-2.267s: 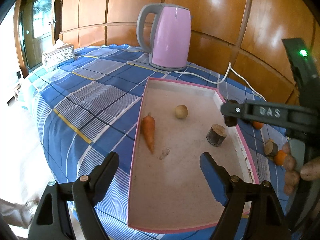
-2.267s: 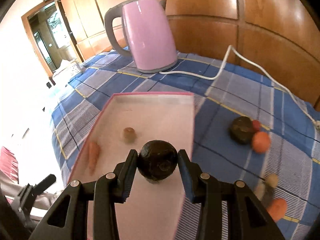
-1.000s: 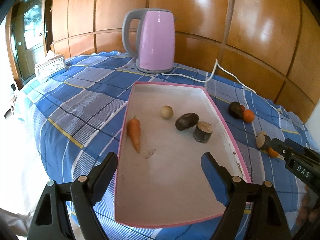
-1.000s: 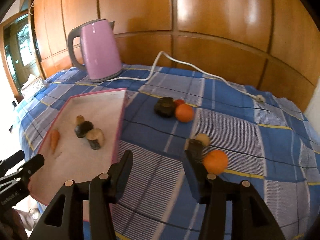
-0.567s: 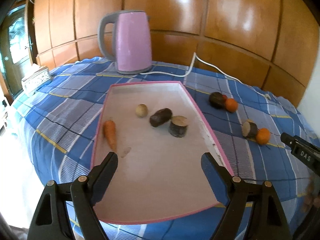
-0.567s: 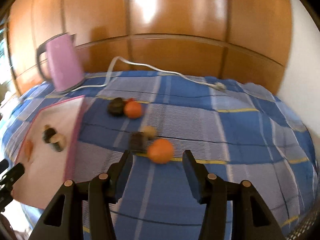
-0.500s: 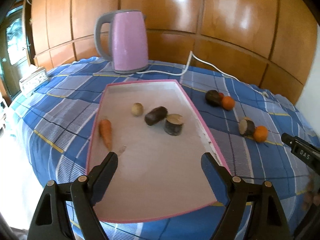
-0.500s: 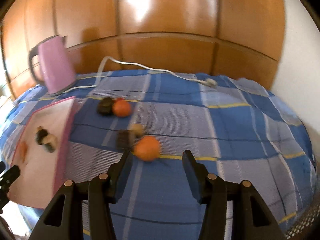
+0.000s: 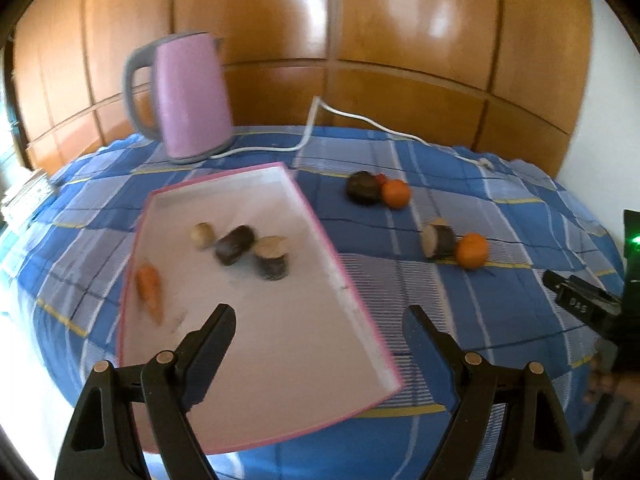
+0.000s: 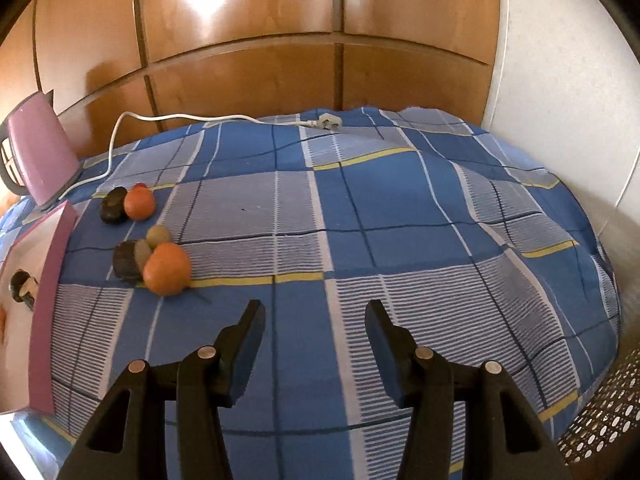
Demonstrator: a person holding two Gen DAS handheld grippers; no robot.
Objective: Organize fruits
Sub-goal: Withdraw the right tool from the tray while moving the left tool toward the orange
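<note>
Blue checked tablecloth underneath all. Shallow pink-rimmed white tray at left, holding orange carrot, dark oblong fruit, cut brown stub, pale round ball. Round orange fruit outside, touching dark stub. Left gripper gaping, empty. Right gripper half-spread, empty.

Both views bright, daylight-lit. Strong glare patches on glossy wood panels, 2 or 3 hot spots per view. Left edge of left wrist view blown out white, light pouring in from that side. Motion blur there: pink kettle smeared, carrot and other bits in tray soft. Right wrist view sharper, orange crisp with small shadow on blue checked cloth. Heavy fisheye bend, dark vignette in corners.
</note>
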